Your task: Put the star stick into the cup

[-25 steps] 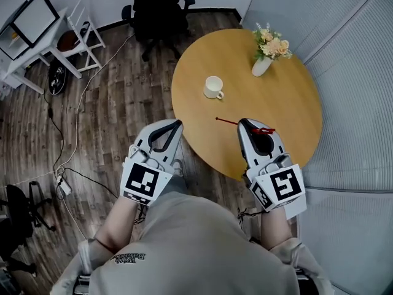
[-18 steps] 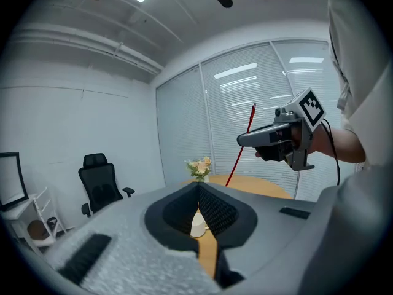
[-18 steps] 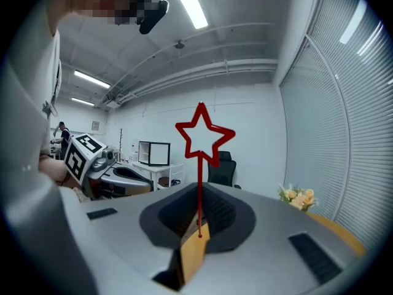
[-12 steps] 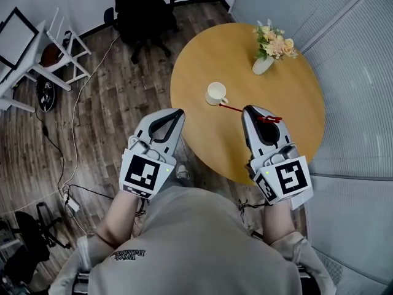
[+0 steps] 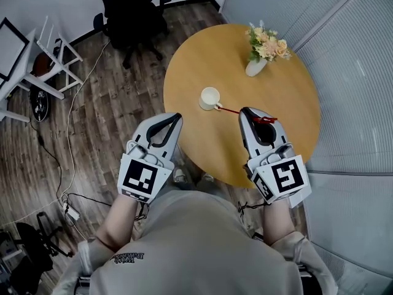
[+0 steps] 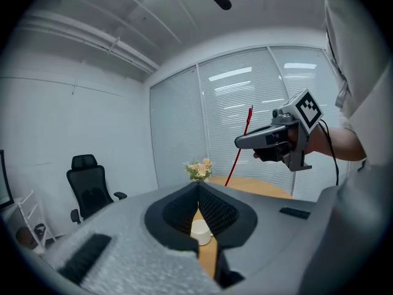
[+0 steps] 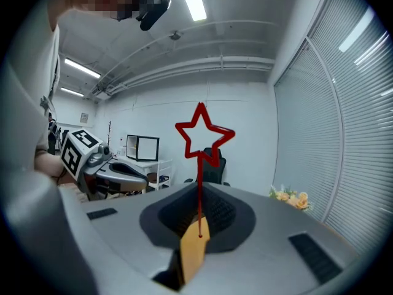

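A white cup (image 5: 209, 98) stands on the round wooden table (image 5: 282, 97), near its left side. My right gripper (image 5: 244, 112) is shut on the red star stick (image 5: 230, 111). The stick's plain end points at the cup, close to its handle, and the star lies back over the gripper body. In the right gripper view the star stick (image 7: 201, 141) rises upright from the closed jaws of my right gripper (image 7: 199, 194). My left gripper (image 5: 177, 116) hangs shut and empty beyond the table's left edge. Through the slit of my left gripper (image 6: 198, 189) I see the cup (image 6: 201, 231).
A white vase of flowers (image 5: 257, 59) stands at the table's far side. A black office chair (image 5: 126, 17) sits on the wooden floor beyond the table, white shelving (image 5: 37, 60) is at far left, and cables (image 5: 64, 165) run across the floor. Window blinds (image 5: 356, 72) line the right.
My right gripper has carried the star stick forward and left, bringing its plain end close to the cup. The left gripper has stayed shut beside the table.
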Tool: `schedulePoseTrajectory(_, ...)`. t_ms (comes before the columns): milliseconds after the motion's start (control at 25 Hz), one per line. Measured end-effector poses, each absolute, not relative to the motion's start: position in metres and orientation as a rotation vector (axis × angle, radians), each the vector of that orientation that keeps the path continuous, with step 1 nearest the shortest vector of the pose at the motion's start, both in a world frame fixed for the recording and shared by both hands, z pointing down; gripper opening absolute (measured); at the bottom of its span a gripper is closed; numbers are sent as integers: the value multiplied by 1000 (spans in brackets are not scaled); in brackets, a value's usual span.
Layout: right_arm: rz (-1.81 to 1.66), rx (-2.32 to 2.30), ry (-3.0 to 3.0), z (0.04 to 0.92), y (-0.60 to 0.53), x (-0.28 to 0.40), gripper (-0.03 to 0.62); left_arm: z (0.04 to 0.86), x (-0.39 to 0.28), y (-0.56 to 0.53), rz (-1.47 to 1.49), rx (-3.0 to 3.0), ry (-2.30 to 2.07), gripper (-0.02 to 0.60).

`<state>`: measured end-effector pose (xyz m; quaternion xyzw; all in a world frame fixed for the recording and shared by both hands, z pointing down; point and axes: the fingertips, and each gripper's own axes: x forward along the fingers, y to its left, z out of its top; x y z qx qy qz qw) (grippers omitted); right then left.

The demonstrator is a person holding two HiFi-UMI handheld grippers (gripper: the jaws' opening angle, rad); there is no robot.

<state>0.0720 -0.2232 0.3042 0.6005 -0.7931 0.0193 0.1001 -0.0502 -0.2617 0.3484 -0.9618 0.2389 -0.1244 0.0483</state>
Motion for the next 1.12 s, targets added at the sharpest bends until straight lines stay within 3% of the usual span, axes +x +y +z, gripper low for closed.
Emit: schedulePoseTrajectory(1120, -74, 1733, -2384, 292, -304, 118, 35, 319, 9, -322, -385, -2773, 791, 21)
